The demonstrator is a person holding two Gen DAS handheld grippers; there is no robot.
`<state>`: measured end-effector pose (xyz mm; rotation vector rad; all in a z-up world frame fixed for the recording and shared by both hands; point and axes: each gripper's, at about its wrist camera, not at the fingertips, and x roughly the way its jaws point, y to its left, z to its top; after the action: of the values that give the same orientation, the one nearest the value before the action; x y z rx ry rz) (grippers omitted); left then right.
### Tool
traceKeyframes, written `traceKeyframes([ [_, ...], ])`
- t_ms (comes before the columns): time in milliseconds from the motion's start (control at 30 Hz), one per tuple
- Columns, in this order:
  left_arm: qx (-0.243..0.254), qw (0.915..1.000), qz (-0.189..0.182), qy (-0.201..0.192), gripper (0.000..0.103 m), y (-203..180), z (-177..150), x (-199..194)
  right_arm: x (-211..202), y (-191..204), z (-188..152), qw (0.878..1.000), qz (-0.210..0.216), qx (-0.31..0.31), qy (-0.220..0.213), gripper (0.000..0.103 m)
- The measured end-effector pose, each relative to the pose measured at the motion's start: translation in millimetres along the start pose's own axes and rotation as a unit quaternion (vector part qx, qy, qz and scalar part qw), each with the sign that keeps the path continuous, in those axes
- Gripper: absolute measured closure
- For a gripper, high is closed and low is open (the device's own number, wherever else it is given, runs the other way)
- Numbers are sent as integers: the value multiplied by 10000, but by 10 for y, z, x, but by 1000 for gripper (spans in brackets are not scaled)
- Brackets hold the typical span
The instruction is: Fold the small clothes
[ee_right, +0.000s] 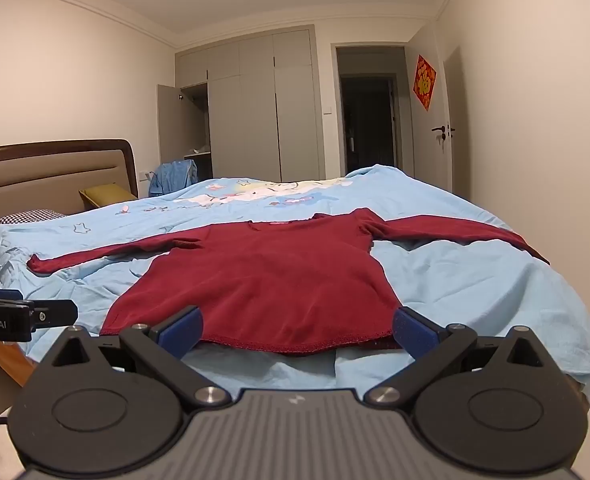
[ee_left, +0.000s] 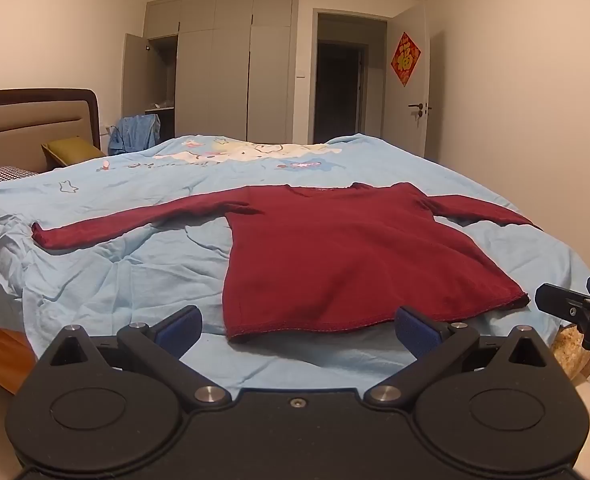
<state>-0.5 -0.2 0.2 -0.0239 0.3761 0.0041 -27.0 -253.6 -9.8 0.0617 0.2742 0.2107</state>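
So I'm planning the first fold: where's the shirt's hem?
The hem lies at the bed's near edge, just ahead of both open grippers' fingers, on the blue sheet.

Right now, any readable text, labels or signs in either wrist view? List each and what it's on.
"Robot.AI": white print on the side of the left tongs, seen in the right wrist view; its start may be cut off by the frame edge.
"福": gold character on the red diamond sign on the open door.
Pink neck label inside the red shirt collar: too small to read.
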Motion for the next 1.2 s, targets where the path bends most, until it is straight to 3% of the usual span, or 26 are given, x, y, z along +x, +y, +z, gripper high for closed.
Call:
traceKeyframes([
  [1200, 20, 9999, -104, 32, 1, -5, -10, 18, 15, -20, 0, 10000, 14, 33, 35, 0],
])
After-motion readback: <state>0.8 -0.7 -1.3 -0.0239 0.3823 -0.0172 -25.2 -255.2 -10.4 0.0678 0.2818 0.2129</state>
